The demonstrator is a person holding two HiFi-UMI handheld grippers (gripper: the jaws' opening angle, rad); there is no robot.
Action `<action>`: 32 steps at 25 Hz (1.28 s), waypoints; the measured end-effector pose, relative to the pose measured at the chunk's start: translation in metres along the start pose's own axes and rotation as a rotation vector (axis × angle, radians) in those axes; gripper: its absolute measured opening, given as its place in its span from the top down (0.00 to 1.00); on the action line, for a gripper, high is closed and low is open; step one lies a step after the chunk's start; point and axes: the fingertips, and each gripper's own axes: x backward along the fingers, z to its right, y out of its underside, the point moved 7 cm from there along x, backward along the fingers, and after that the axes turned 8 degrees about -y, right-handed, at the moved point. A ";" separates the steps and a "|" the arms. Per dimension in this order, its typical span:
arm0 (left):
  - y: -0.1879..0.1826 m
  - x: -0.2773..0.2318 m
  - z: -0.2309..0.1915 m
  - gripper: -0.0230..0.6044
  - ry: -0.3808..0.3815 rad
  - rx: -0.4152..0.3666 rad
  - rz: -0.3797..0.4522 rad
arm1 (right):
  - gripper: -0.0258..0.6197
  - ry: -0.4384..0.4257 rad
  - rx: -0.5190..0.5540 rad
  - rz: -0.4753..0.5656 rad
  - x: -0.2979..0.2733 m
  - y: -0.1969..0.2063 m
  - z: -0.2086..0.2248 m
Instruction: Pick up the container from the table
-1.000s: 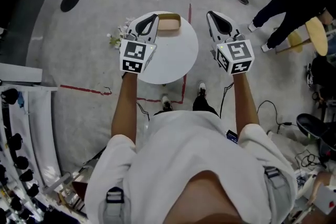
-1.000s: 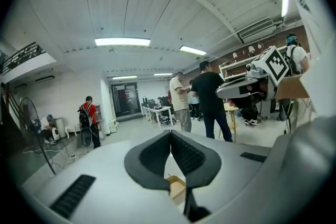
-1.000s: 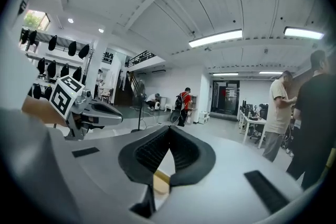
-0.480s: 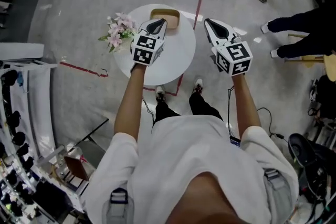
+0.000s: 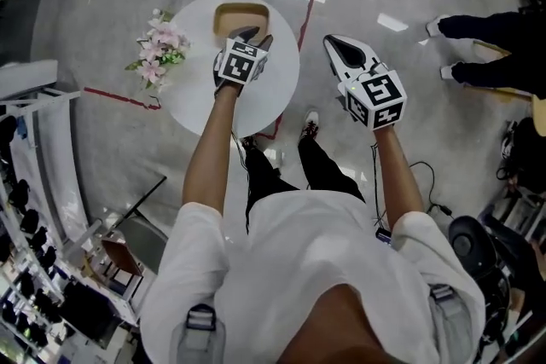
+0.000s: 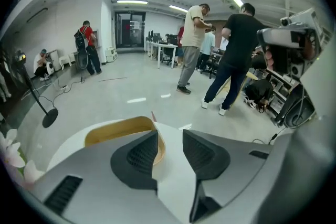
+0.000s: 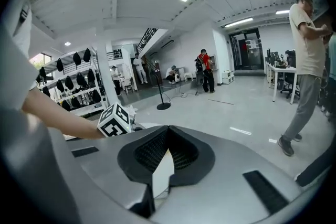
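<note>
As the left gripper (image 5: 248, 37) is opening its jaws, empty, before the container (image 5: 241, 15) on the table's (image 5: 196, 89) far side | right gripper (image 5: 333, 43) closed, empty, off the table | best straddle the rim squarely.

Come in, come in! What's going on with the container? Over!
Left hand-held gripper opening, empty, at near edge of container. Right hand-held gripper shut, beside the table. Flowers off to the side, nothing blocking.

Container (image 6: 113, 132) partly hidden; flowers (image 6: 13, 155) cropped
</note>
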 end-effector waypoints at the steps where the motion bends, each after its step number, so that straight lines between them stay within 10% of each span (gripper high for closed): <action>1: 0.003 -0.011 0.000 0.71 -0.010 -0.011 -0.019 | 0.94 0.005 -0.001 -0.002 0.001 0.003 0.005; 14: 0.022 -0.081 0.007 0.80 -0.031 -0.162 -0.343 | 0.94 0.036 -0.045 -0.045 0.013 0.041 0.034; 23: 0.022 -0.068 0.004 0.91 -0.072 -0.179 -0.292 | 0.94 0.152 0.055 -0.027 0.030 0.033 0.017; 32: 0.013 0.014 -0.007 0.91 -0.065 -0.166 -0.071 | 0.94 0.166 0.130 0.038 0.049 -0.006 -0.039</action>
